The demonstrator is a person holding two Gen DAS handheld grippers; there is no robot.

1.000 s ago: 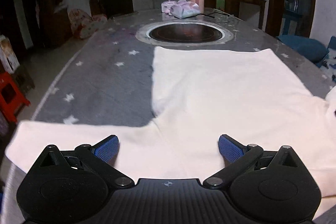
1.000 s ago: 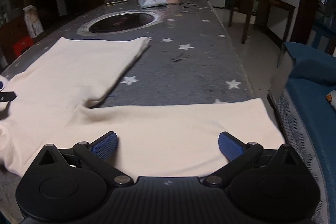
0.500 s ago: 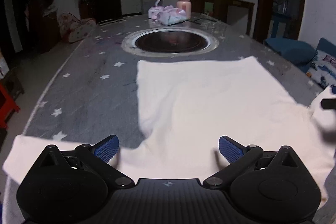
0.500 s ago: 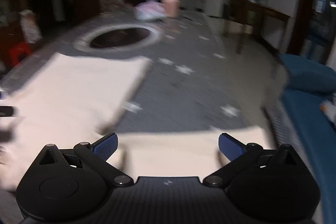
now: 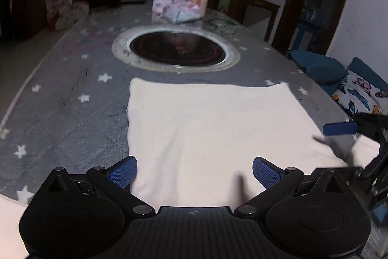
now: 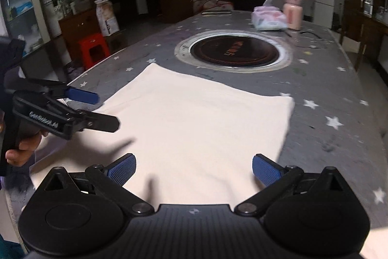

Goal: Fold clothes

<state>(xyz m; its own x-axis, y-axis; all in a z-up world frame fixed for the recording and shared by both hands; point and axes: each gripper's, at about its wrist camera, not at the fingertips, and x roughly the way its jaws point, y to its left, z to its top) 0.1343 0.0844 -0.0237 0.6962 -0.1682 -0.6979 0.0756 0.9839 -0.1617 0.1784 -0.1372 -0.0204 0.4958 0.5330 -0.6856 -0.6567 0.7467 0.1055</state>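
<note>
A cream long-sleeved garment (image 5: 213, 128) lies flat on the grey star-patterned tablecloth (image 5: 72, 118), its hem toward the round hob. My left gripper (image 5: 194, 172) hovers open over the garment's near left part, holding nothing. A strip of cream sleeve (image 5: 9, 222) shows at the lower left. In the right wrist view the garment (image 6: 198, 123) fills the middle, and my right gripper (image 6: 194, 170) is open above its near right part. A hand holds the left gripper (image 6: 106, 111) open at the left edge. A blue pad (image 5: 339, 129) of the right gripper shows at the right.
A round black hob (image 5: 178, 50) is set into the table beyond the garment. Tissue packs (image 5: 174, 10) and a pink bottle (image 5: 198, 0) stand at the far end. A blue sofa with a patterned cushion (image 5: 359, 94) lies right; a red stool (image 6: 93, 49) stands left.
Both grippers swung inward from the sleeves toward the garment's body, so each now appears in the other's view. Both stayed open throughout.
</note>
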